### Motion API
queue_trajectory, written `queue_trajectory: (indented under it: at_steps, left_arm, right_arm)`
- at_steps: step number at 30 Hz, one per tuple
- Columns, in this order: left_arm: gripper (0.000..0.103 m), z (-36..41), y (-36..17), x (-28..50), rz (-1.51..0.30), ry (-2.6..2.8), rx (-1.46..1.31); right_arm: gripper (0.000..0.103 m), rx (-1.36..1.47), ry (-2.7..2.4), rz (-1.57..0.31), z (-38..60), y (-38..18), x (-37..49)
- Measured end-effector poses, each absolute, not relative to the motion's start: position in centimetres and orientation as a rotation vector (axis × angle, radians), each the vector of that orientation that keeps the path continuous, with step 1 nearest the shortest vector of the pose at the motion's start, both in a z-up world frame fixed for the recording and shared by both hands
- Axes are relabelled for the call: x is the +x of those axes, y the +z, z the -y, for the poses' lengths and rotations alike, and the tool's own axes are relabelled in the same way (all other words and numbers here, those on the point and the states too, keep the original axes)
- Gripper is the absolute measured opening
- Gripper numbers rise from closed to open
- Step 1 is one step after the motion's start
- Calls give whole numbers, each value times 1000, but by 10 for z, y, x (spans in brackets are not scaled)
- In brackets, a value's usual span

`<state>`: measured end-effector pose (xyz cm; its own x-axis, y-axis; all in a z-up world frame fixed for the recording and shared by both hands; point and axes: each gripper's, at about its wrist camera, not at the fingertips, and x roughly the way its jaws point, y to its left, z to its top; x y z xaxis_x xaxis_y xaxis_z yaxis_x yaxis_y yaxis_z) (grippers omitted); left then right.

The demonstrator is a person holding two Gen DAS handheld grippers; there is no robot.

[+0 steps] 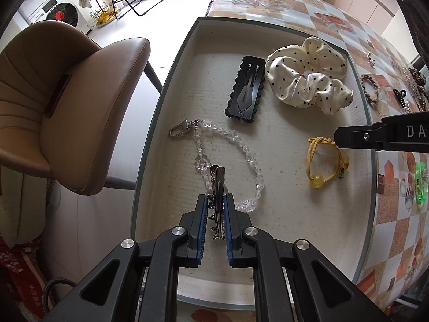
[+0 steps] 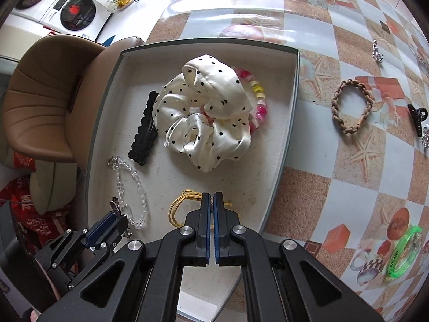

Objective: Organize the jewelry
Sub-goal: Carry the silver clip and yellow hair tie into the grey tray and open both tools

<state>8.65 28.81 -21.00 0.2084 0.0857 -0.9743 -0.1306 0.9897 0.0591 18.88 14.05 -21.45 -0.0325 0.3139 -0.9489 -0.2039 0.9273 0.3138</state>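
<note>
Clip [image 1: 218, 187], thin stiff metal, sits pinched by its length in the left claw [image 1: 216, 201] above the tray [image 1: 171, 80]; right claw [image 2: 213, 201] closed on the soft yellow hair tie [image 2: 178, 206].

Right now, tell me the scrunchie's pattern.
Cream satin with black polka dots; the scrunchie shows best in the right wrist view.

We see our right gripper [image 2: 213, 201] closed on the yellow hair tie [image 2: 179, 206] inside the tray [image 2: 293, 86]. Beyond it lies the polka-dot scrunchie [image 2: 206, 115], a black hair clip [image 2: 144, 131] beside it. At lower left, our left gripper [image 2: 115, 221] pinches a metal clip [image 2: 114, 206] near the clear bead chain [image 2: 139, 201].
</note>
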Motion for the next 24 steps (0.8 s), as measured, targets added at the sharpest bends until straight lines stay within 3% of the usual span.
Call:
queue_trajectory:
  at_steps: [10, 12, 14, 15, 22, 23, 24]
  left_arm:
    - [15, -285, -206, 91, -1356, 177, -25]
    - [15, -284, -206, 91, -1361, 167, -25]
    - [15, -284, -205, 93, -1364, 166, -18]
    - [15, -284, -204, 94, -1363, 166, -14]
    - [16, -278, -196, 98, -1352, 146, -4]
    - [36, -277, -195, 97, -1351, 144, -2]
    - [87, -277, -193, 97, -1348, 145, -4]
  right_arm:
    - [4, 102, 440, -1539, -145, -205, 201]
    - [10, 119, 441, -1525, -142, -198, 203]
    - [37, 126, 433, -1505, -137, -191, 203]
    - [43, 129, 429, -1491, -132, -187, 204]
    - [46, 178, 396, -1459, -108, -167, 199]
    - [46, 181, 393, -1457, -105, -165, 198]
    - [46, 182, 390, -1455, -101, -164, 197]
